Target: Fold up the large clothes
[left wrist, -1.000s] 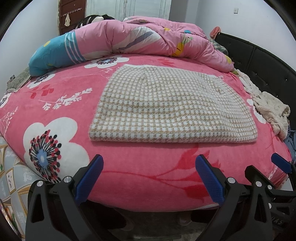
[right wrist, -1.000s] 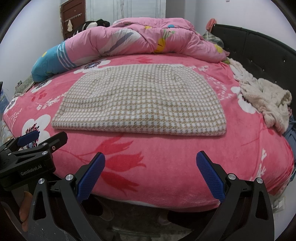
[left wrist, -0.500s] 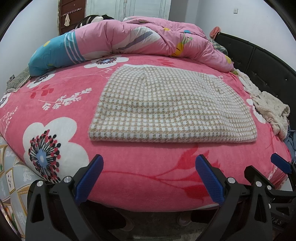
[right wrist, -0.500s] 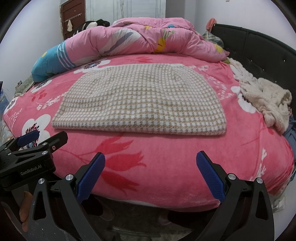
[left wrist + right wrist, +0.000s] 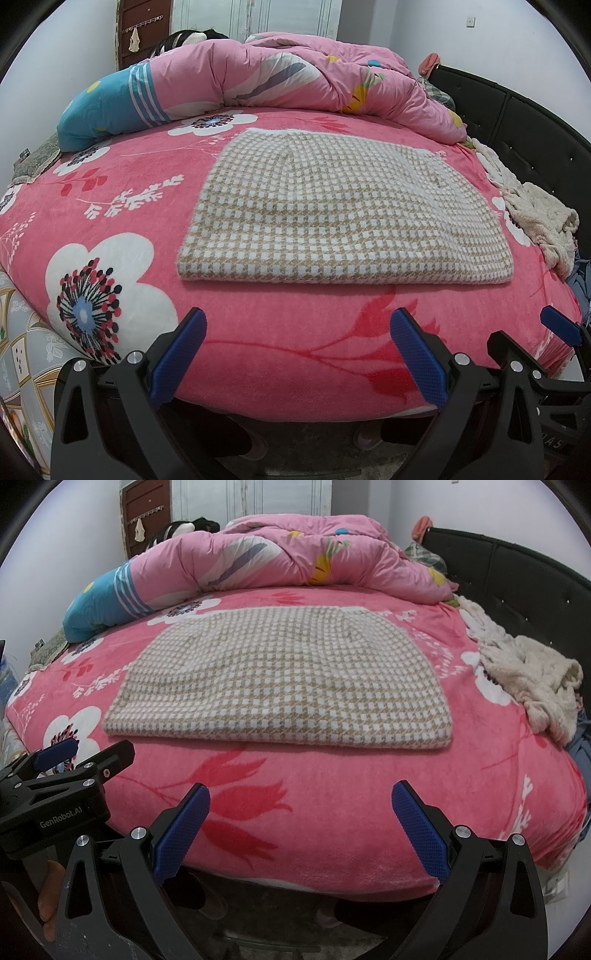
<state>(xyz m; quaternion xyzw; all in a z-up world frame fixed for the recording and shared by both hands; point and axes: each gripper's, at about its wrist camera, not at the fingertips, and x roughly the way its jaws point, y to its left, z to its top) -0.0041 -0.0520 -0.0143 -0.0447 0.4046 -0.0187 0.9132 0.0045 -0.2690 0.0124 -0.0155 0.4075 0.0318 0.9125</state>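
A beige-and-white houndstooth garment (image 5: pixel 343 218) (image 5: pixel 284 686) lies folded flat in a rectangle on the pink flowered bed cover (image 5: pixel 118 206) (image 5: pixel 332 794). My left gripper (image 5: pixel 297 352) hovers open over the bed's near edge, short of the garment's front fold, with nothing between its blue pads. My right gripper (image 5: pixel 301 830) is open too, level with it and just to its right, also holding nothing. Each gripper shows at the side of the other's view.
A bunched pink and blue quilt (image 5: pixel 258 77) fills the far side of the bed. A cream fleece garment (image 5: pixel 532 679) lies crumpled at the right edge beside the black headboard (image 5: pixel 517 602). A hand (image 5: pixel 48 904) holds the left gripper.
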